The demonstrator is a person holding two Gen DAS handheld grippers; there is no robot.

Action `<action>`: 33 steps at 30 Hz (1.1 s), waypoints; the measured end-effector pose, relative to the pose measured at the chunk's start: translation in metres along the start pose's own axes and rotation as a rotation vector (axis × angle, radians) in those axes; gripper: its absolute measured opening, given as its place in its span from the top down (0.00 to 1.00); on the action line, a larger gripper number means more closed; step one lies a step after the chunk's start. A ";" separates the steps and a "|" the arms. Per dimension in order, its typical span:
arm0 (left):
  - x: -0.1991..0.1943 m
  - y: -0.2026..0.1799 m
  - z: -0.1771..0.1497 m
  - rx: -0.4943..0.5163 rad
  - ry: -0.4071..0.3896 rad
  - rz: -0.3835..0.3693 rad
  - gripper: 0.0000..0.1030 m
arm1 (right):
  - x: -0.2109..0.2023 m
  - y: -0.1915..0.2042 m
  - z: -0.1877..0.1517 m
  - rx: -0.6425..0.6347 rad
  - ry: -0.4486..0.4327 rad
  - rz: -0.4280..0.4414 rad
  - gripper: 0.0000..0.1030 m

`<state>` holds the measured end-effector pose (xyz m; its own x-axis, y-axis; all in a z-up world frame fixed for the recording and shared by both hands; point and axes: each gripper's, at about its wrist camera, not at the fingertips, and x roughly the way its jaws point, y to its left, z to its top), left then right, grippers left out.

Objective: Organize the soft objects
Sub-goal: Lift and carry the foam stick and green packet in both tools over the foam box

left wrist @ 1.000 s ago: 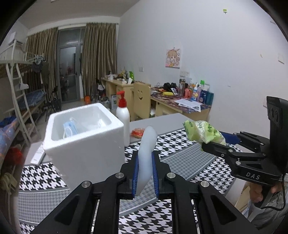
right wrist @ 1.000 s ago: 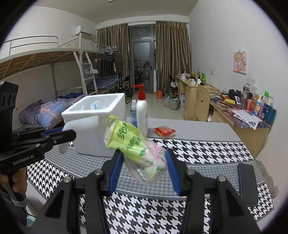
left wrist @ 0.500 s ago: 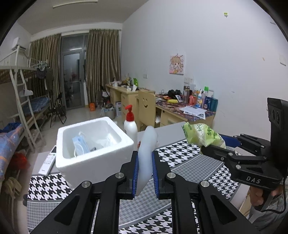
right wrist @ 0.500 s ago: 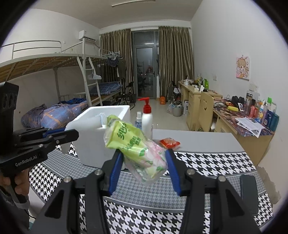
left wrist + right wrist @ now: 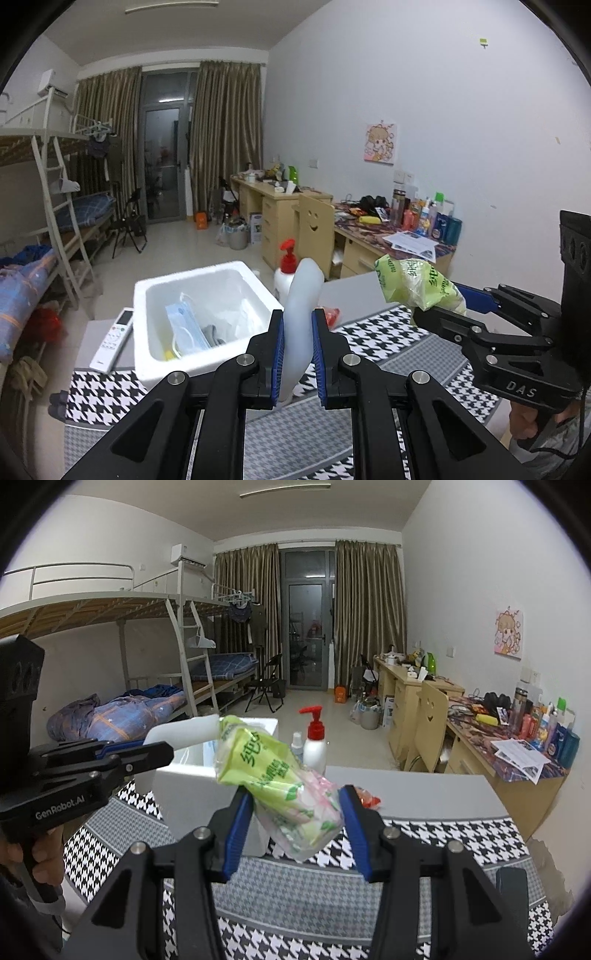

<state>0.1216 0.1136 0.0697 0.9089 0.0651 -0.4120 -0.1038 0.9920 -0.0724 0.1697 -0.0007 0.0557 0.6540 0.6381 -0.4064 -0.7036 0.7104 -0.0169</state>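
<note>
My left gripper is shut on a white soft pad and holds it upright above the table, just in front of the white foam box. The box holds a pack of blue face masks and other soft items. My right gripper is shut on a green tissue pack and holds it in the air right of the box. The right gripper with its pack also shows in the left wrist view. The left gripper and its white pad show at the left of the right wrist view.
A red-pump lotion bottle and a small spray bottle stand behind the box. A red packet lies on the grey table. A white remote lies left of the box. A dark phone lies at the right on the houndstooth cloth.
Both grippers have risen with their loads, so the left wrist view now looks down into the foam box. Both grips are unchanged.
</note>
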 end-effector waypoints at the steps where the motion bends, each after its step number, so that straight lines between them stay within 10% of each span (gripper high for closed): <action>1: 0.001 0.002 0.001 -0.002 -0.002 0.008 0.85 | 0.001 0.000 0.002 -0.001 -0.002 0.004 0.48; 33: 0.042 0.052 0.025 -0.065 -0.018 0.211 0.84 | 0.056 0.032 0.046 -0.023 0.030 0.069 0.48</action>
<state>0.1646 0.1705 0.0711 0.8710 0.2733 -0.4082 -0.3179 0.9471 -0.0444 0.1966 0.0715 0.0747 0.5955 0.6758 -0.4344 -0.7530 0.6579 -0.0086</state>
